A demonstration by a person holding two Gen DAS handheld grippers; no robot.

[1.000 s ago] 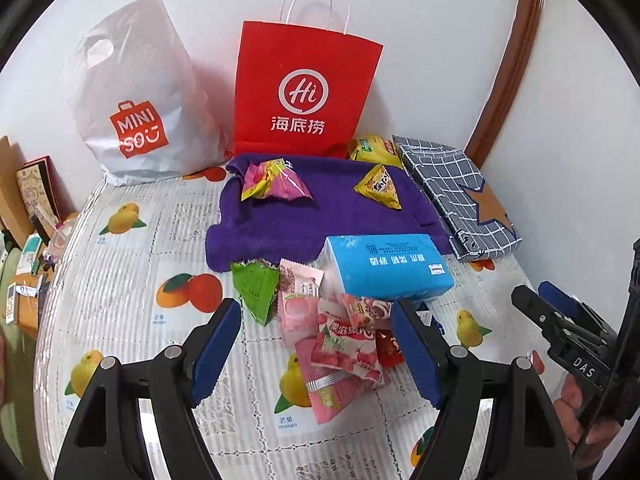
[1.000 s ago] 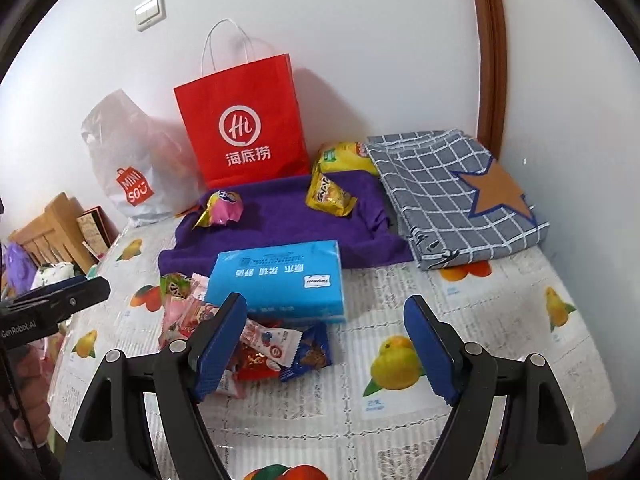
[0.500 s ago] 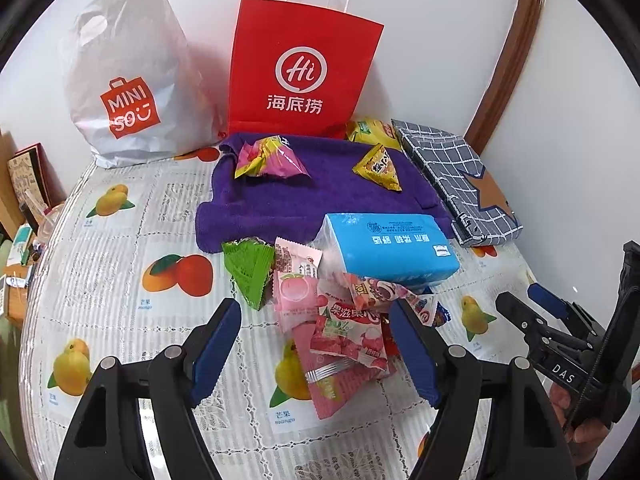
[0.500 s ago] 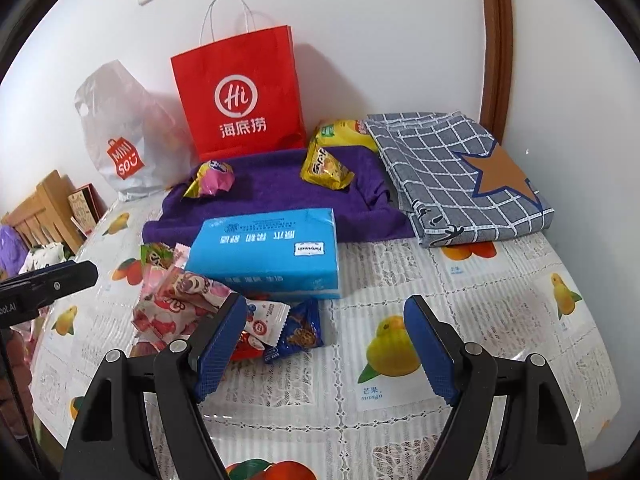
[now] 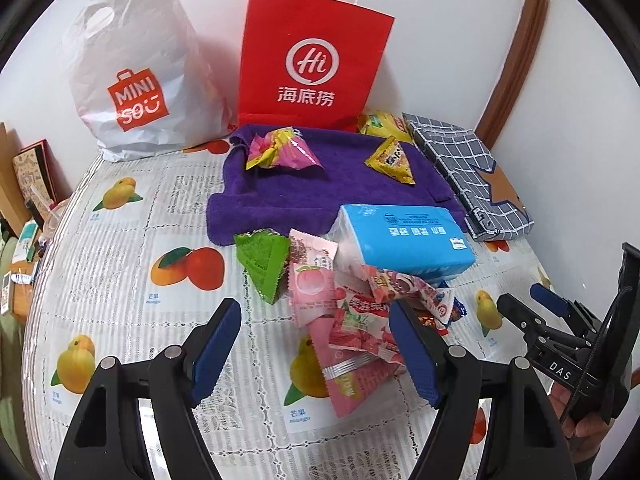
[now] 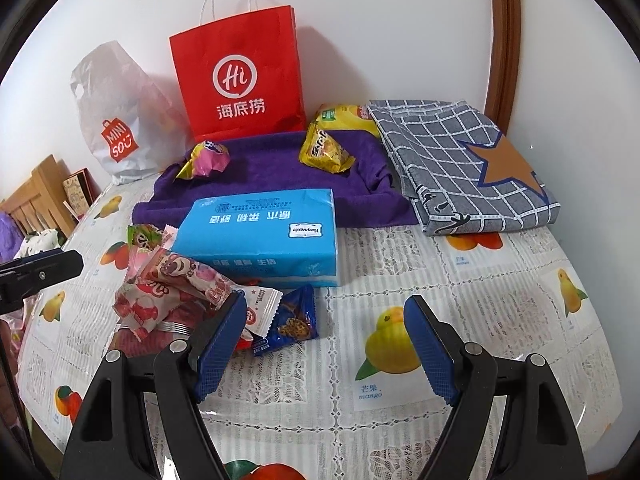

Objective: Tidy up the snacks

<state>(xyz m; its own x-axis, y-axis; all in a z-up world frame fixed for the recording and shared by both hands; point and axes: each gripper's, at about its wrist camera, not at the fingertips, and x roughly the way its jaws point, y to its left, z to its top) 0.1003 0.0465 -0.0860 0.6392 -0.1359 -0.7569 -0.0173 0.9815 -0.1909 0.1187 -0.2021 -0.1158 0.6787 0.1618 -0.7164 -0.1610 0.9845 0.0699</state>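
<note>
A pile of snack packets [image 5: 360,316] lies on the fruit-print tablecloth in front of a blue tissue pack [image 5: 404,240]. It holds pink packets, a green triangular one [image 5: 264,264] and a dark blue one [image 6: 294,320]. A pink-yellow snack [image 5: 280,152] and a yellow one [image 5: 392,160] lie on a purple towel [image 5: 320,196]. My left gripper [image 5: 316,344] is open and empty just above the pile's near edge. My right gripper [image 6: 326,340] is open and empty, its left finger beside the dark blue packet.
A red paper bag [image 5: 312,64] and a white MINISO bag [image 5: 136,92] stand against the back wall. A yellow packet [image 6: 344,116] lies behind the towel. A folded grey checked cloth [image 6: 460,160] lies at the right. The table edge [image 5: 48,240] drops off at the left.
Both grippers have moved forward and lower toward the snack pile. Nothing on the table has moved and both stay open.
</note>
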